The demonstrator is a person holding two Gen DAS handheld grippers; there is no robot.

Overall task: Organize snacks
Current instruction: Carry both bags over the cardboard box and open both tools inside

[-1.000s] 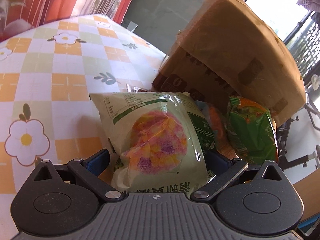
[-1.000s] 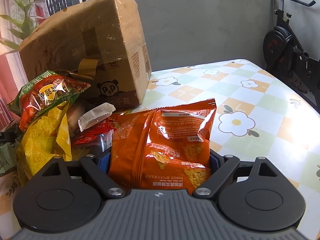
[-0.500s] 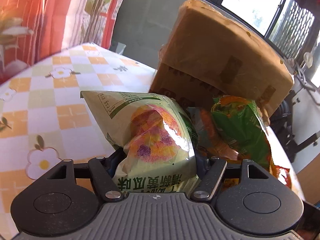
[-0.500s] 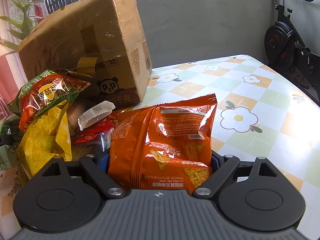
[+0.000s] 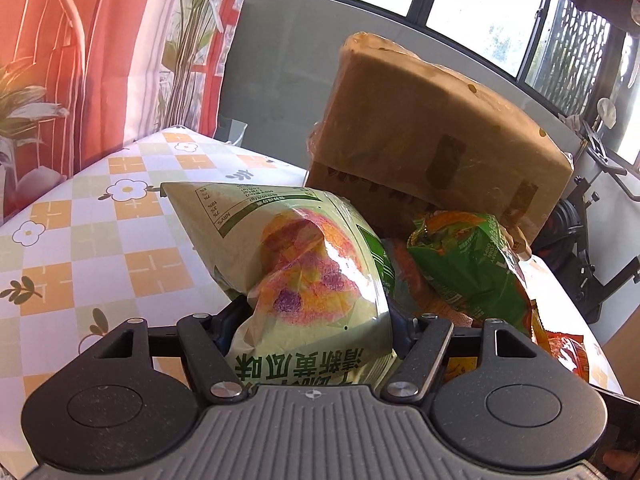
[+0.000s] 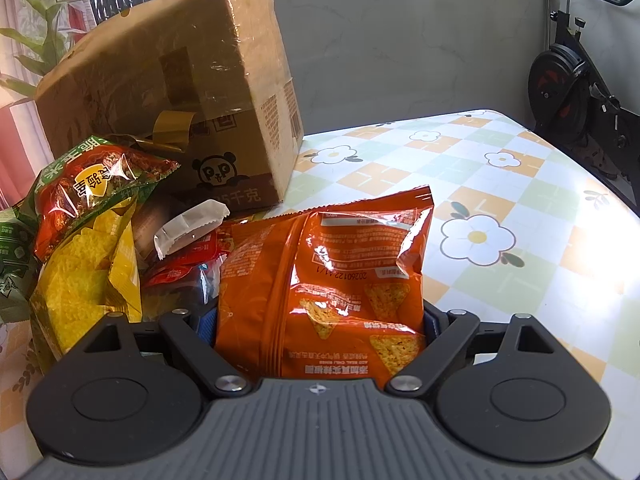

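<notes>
At lower centre of the left view, the left gripper (image 5: 316, 320) has its jaws clamped on a pale green bag (image 5: 296, 264), its window showing pink, yellow and purple pieces; the bag is creased where the jaws have just been closing on it. Behind it, right of centre, a green bag (image 5: 472, 264) leans near the cardboard box (image 5: 436, 140) on the flowered worktop (image 5: 100, 248). At lower centre of the right view, the right gripper (image 6: 320, 320) is clamped on an orange chip bag (image 6: 340, 272) printed with triangular chips, beside a yellow bag (image 6: 84, 276).
</notes>
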